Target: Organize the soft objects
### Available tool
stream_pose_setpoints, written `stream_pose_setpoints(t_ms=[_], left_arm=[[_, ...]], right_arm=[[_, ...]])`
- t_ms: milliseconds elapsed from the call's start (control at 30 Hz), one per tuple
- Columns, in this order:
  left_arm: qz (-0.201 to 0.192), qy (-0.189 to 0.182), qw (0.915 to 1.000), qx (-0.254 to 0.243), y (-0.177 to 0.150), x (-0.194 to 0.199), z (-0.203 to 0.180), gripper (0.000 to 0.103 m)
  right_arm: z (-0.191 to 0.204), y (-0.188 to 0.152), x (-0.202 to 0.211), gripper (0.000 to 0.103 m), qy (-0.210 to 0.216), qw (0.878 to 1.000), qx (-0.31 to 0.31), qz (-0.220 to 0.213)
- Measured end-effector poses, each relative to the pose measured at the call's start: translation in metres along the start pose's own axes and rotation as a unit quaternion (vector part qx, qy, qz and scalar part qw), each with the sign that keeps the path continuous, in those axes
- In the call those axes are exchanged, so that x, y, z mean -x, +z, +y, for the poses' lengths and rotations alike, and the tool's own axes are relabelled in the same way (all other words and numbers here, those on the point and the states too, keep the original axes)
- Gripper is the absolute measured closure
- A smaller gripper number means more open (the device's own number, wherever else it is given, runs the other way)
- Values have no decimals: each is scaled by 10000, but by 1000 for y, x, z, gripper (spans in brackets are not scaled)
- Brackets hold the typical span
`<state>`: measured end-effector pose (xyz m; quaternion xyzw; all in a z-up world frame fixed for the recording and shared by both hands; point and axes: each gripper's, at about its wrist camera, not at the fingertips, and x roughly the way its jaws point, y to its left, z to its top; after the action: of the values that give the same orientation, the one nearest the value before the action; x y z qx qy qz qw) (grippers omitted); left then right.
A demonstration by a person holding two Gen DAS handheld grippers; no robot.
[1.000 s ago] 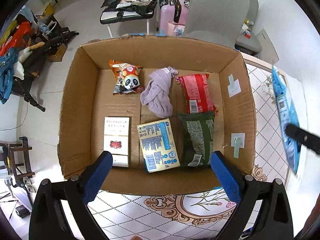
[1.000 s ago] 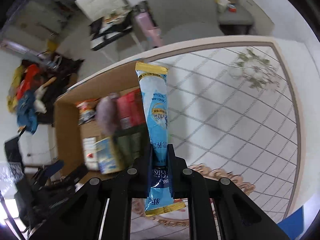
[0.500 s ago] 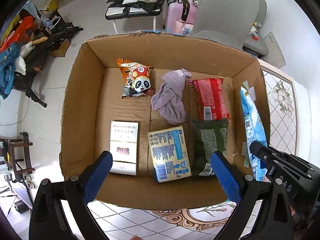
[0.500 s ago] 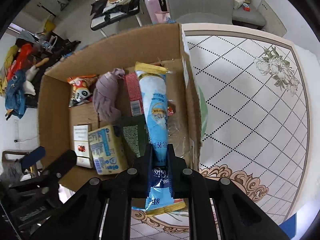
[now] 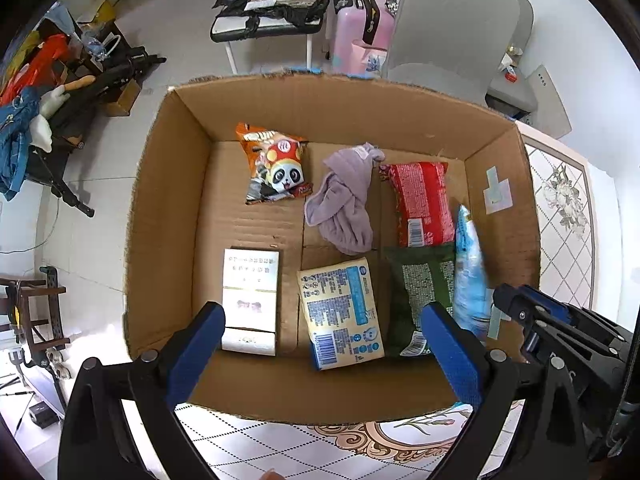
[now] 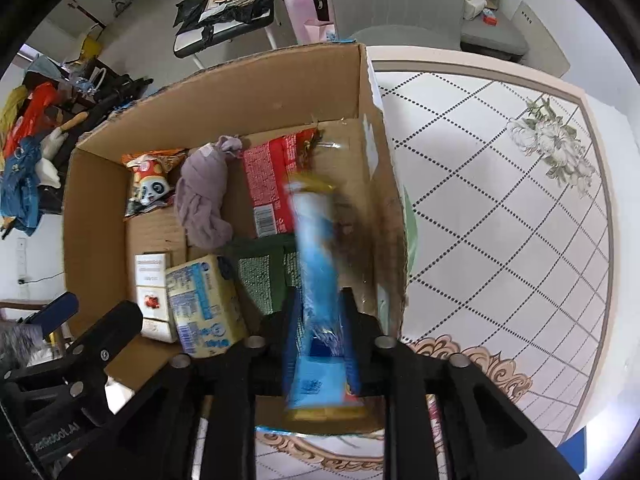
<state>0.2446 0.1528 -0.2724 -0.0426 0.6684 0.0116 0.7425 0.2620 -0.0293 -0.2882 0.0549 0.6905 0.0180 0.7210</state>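
Legible text is scarce. Left gripper body (image 6: 52, 404), lower left of right wrist view: white lettering, partly readable, ends "Robot.AI". Red packet (image 5: 420, 200): barcode label, digits unreadable. Pale blue pack (image 5: 340, 312), just ahead of the left fingers: dense print and barcode, too small to read. White box (image 5: 250, 296): characters illegible.

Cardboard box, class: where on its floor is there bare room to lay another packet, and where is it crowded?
Inside the cardboard box, bare floor shows along the left wall, between the panda snack bag and the white carton. The right half is crowded: purple cloth, red packet, green packet and the blue packet in the right gripper.
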Motion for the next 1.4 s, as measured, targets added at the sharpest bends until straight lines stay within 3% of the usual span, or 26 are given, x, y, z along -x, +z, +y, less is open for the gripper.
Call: stream_pose_setpoints(t_ms=[133, 200, 267, 333, 400, 733, 1000, 1400], left_arm=[[-117, 33, 9999, 35, 0, 13, 4, 3], [-167, 49, 9998, 44, -1, 19, 6, 3], [-224, 82, 9997, 52, -3, 26, 8, 3], [-273, 119, 9995, 61, -4, 32, 11, 3], [-321, 168, 9993, 76, -7, 39, 12, 3], [-841, 150, 9962, 152, -33, 99, 14, 3], [-1471, 203, 9889, 37, -68, 169, 4, 3], [-1737, 79, 9848, -1, -116, 239, -5, 3]], right_arm=[[2, -2, 15, 42, -101, 9998, 76, -121], [4, -4, 23, 38, -164, 9996, 147, -177], [6, -7, 30, 30, -221, 9993, 226, -209], [7, -9, 37, 14, -238, 9990, 260, -257], [9, -10, 42, 9, -273, 9987, 308, -287], [5, -34, 96, 5, -286, 9967, 311, -698], [-2, -83, 179, 5, -319, 9900, 345, -1333], [-3, -148, 281, 5, -149, 9789, 427, -1993]])
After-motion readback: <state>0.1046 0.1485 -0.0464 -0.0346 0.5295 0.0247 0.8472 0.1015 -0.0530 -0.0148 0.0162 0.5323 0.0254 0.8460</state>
